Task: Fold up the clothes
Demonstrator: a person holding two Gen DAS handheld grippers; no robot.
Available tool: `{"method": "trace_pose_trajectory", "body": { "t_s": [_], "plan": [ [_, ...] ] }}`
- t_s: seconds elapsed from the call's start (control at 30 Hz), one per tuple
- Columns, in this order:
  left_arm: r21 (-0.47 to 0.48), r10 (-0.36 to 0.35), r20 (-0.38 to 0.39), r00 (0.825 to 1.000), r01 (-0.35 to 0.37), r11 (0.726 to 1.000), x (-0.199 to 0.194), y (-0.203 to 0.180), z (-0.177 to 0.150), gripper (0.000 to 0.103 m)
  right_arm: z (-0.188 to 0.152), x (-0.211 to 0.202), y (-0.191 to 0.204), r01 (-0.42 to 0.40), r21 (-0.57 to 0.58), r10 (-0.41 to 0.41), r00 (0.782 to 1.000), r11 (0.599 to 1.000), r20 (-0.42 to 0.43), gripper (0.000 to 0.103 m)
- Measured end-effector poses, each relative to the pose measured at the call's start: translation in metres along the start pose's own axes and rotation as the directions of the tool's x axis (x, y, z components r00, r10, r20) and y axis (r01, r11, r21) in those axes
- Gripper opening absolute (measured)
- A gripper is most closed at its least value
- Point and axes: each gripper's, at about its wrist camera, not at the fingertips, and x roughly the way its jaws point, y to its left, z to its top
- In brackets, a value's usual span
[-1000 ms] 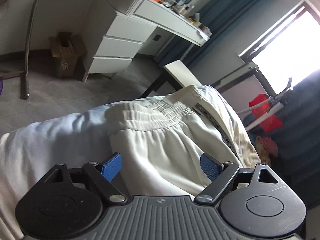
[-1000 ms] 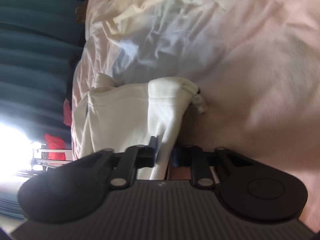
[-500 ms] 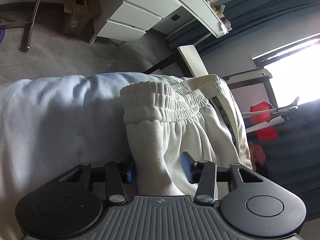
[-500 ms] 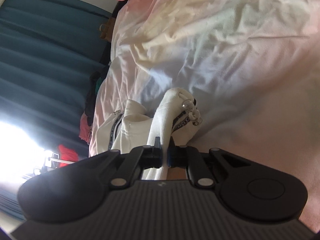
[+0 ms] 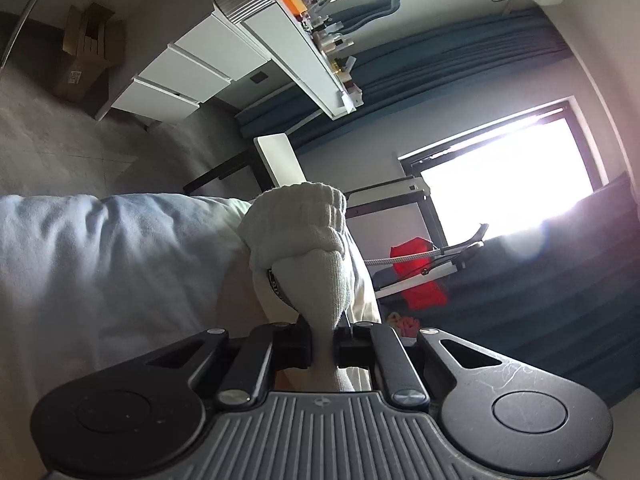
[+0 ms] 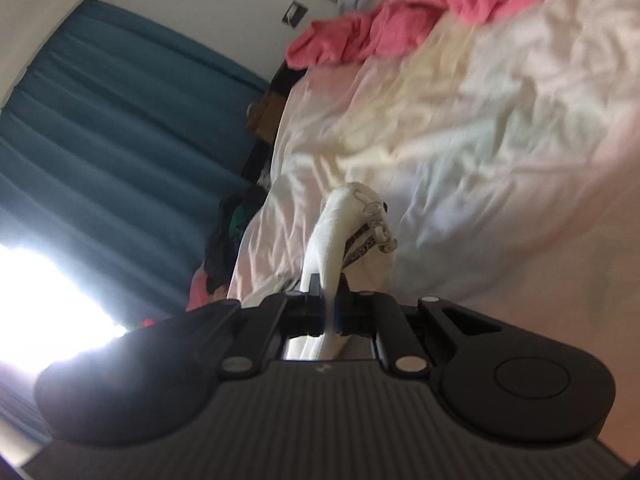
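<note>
Pinching bunched waistband of shorts (image 5: 304, 248), left gripper (image 5: 323, 346) nearly closed on thick cloth, lifting it above bed (image 5: 100, 260). Right gripper (image 6: 329, 312) likewise clamping thin fold of shorts (image 6: 332, 236), drawstring (image 6: 380, 228) dangling beside it. Rest of shorts trailing down toward sheet. Risk: thin right-hand fold slipping out under garment weight; bunched grips leaving creases, uneven edges; drawstring getting trapped inside fold; pink garment (image 6: 420, 12) lying well apart, not interfering.
</note>
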Motion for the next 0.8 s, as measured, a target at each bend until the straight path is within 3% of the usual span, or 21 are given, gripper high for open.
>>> {"method": "trace_pose_trajectory", "body": {
  "t_s": [0.23,0.37,0.5,0.6,0.8],
  "plan": [
    [0.017,-0.007,-0.037,0.999,0.007,1.0,-0.011,-0.027,0.006,0.009,0.016,0.015,0.018,0.03,-0.072,-0.032,0.999,0.997,-0.022,0.008],
    [0.056,0.012,-0.038,0.999,-0.01,0.998,0.025,-0.07,0.024,0.009,0.022,0.051,0.06,0.032,-0.12,-0.035,0.999,0.992,-0.024,0.008],
    [0.101,0.089,-0.024,0.996,-0.086,0.991,0.096,-0.114,0.036,0.01,0.014,0.109,0.122,0.036,-0.245,-0.039,0.999,0.969,-0.009,0.008],
    [0.185,0.167,-0.005,0.986,-0.164,0.969,0.168,-0.14,0.041,0.01,-0.001,0.167,0.162,0.058,-0.311,-0.063,0.998,0.949,-0.007,0.008],
    [0.242,0.304,-0.021,0.953,-0.29,0.926,0.3,-0.151,0.035,0.011,-0.047,0.287,0.194,0.158,-0.452,-0.174,0.985,0.878,0.007,0.008]
  ]
}}
